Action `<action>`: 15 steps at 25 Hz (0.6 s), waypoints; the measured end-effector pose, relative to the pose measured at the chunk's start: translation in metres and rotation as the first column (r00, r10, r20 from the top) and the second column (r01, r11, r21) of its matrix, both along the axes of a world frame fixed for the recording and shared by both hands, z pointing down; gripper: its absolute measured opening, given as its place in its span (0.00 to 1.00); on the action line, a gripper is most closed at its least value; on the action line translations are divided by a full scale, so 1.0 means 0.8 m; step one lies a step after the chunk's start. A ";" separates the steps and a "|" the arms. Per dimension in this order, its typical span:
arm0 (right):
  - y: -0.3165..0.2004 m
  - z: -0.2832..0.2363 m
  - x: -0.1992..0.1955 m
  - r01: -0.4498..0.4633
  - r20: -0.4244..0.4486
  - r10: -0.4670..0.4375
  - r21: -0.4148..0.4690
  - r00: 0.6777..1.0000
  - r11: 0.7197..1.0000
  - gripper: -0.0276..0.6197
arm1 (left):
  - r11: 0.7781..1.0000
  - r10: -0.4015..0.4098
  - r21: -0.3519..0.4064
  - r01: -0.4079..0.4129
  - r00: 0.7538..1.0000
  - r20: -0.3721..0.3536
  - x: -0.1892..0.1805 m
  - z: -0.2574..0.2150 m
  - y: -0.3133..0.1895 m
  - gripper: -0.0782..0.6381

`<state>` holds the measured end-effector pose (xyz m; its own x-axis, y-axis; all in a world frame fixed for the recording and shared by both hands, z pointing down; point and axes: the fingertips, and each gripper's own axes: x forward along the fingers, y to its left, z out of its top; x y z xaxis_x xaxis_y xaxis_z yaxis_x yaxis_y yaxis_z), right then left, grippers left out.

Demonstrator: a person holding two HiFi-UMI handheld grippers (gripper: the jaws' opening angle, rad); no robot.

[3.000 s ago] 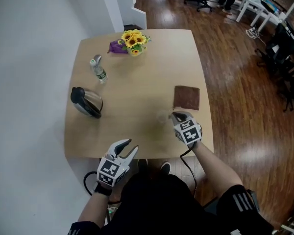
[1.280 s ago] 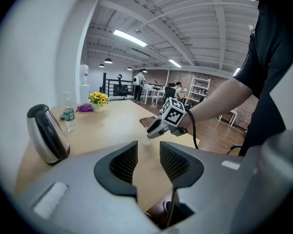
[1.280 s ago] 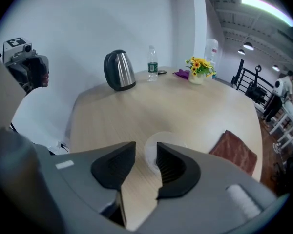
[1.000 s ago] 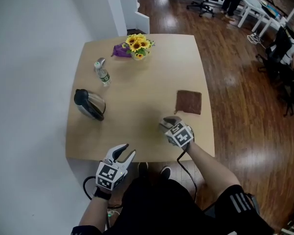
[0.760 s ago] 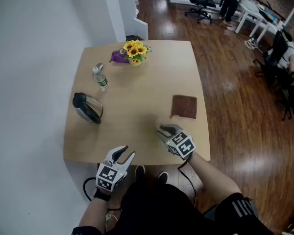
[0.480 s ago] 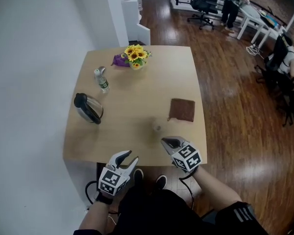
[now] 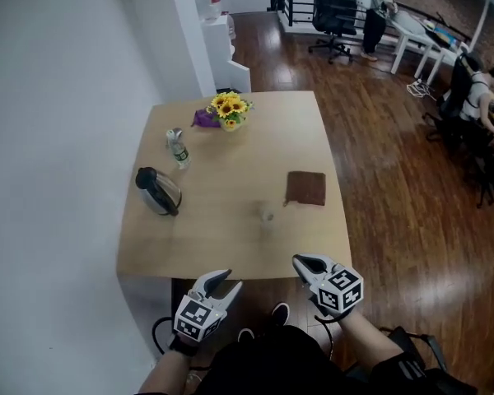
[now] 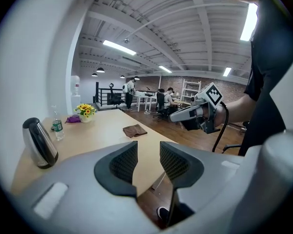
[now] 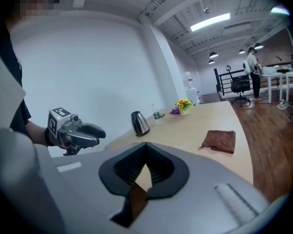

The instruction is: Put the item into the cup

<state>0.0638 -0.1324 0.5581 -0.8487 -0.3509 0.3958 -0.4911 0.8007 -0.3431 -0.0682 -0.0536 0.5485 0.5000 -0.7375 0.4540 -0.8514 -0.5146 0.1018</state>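
the right gripper (image 7: 306,263) has pulled back from the middle of the table (image 7: 230,249) and now hangs off its near edge, close to the person's body. a second ago its jaws stood wide over the clear cup (image 7: 267,213); now they are pressed together, and its own view shows nothing between them. the left gripper (image 7: 224,281) has hardly moved: it sits low at the near edge with its jaws a moderate way apart and empty, looking across the tabletop.

the cup stands upright on the bare wood, just left of the brown cloth (image 7: 305,188) and well apart from the kettle (image 7: 157,192), the water bottle (image 7: 179,149) and the sunflowers (image 7: 229,105) at the far side. the item shows in neither gripper and nowhere on the tabletop. the cup is too small and too clear here to tell whether the item is inside.

judging by the empty, closed right jaws and the withdrawal, the drop into the cup is most likely done and the task is at or near its end. what is left is to check that the item really landed inside, which these views cannot settle.
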 end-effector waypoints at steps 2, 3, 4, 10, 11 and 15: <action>0.024 -0.008 0.006 -0.030 0.022 0.030 -0.009 0.999 1.000 0.05 | 1.000 0.013 0.007 -0.013 1.000 -0.005 -0.002 -0.006 0.020 0.30; 0.037 -0.012 0.007 -0.041 0.031 0.041 -0.009 0.999 0.999 0.05 | 1.000 0.022 0.009 -0.022 1.000 -0.006 -0.003 -0.008 0.031 0.30; 0.051 -0.017 0.007 -0.050 0.038 0.050 -0.006 0.998 0.999 0.05 | 0.999 0.031 0.012 -0.031 1.000 -0.005 -0.004 -0.010 0.043 0.30; 0.140 -0.040 0.000 -0.125 0.094 0.125 -0.010 0.988 0.992 0.05 | 0.995 0.097 0.020 -0.097 0.995 -0.012 -0.012 -0.009 0.128 0.30; 0.156 -0.042 -0.001 -0.138 0.103 0.139 -0.016 0.985 0.990 0.05 | 0.994 0.109 0.017 -0.109 0.994 -0.014 -0.013 -0.008 0.144 0.30; 0.219 -0.048 -0.007 -0.168 0.126 0.170 -0.020 0.977 0.986 0.05 | 0.990 0.140 0.008 -0.140 0.990 -0.019 -0.022 -0.002 0.202 0.30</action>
<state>0.0579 0.0425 0.5197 -0.8210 -0.4902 0.2928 -0.5710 0.7063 -0.4185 -0.0857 0.1077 0.5472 0.6072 -0.6625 0.4387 -0.7688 -0.6294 0.1137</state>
